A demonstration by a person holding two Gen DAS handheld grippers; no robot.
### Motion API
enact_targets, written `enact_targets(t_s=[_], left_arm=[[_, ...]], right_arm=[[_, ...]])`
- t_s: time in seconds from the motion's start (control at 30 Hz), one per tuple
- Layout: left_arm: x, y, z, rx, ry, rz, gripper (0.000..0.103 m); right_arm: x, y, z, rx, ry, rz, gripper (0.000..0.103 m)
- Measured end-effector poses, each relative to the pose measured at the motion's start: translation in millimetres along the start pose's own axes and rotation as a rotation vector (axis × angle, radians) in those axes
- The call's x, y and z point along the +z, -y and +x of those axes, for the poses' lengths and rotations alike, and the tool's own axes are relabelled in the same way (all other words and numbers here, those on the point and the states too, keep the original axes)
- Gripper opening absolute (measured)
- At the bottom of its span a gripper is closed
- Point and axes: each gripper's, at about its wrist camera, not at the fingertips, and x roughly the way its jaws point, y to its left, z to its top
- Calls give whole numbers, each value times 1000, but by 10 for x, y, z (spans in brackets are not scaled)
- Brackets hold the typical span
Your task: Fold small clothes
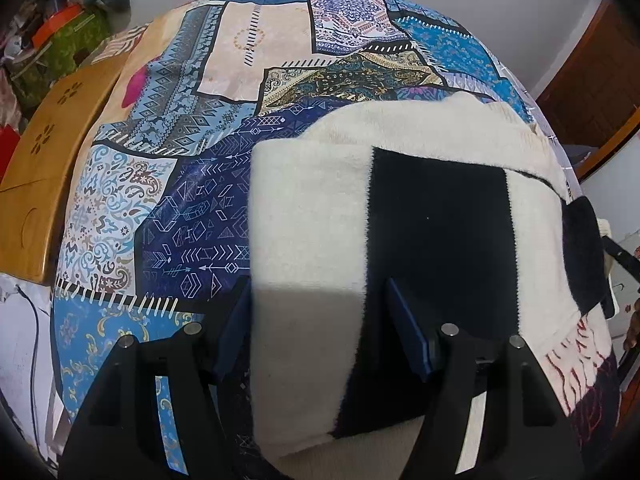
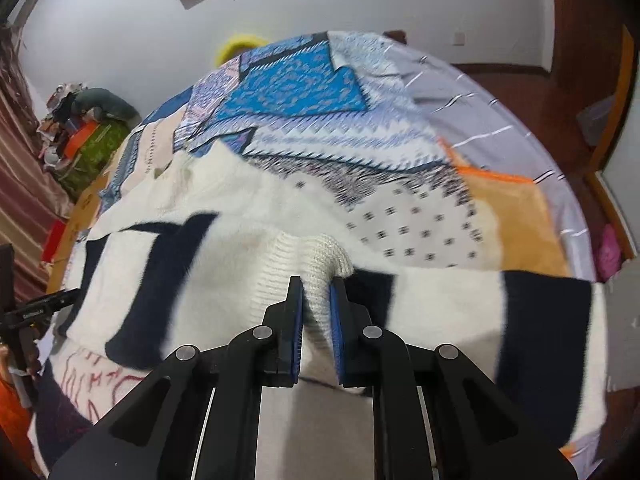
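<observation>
A cream sweater [image 2: 256, 240] with navy blocks is lying spread over the patchwork bedspread [image 1: 192, 184] on the bed. My right hand-held gripper [image 2: 316, 288] is pinching its ribbed cuff [image 2: 320, 264], jaws clenched on the knit. My left hand-held gripper [image 1: 316, 300] is hovering released over the sweater's near fold, pads apart. A wooden board [image 1: 52, 160] is lying beside the bedspread.

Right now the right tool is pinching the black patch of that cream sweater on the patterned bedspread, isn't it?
Not quite. The right tool is pinching a cream ribbed knit edge of the sweater, not a black patch. The right wrist view shows it. The sweater does lie on the patterned bedspread.
</observation>
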Motion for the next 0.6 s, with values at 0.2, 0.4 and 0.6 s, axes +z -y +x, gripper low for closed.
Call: enact_targets(t_s=[0.2, 0.4, 0.6], left_arm=[[-4, 19, 8, 11, 3, 5, 68], [-3, 10, 8, 13, 1, 0, 68], [-32, 61, -48, 40, 1, 25, 68]], right_arm=[[-20, 110, -8, -42, -12, 4, 11], [-125, 154, 49, -65, -36, 21, 16], [-173, 188, -27, -82, -32, 28, 17]])
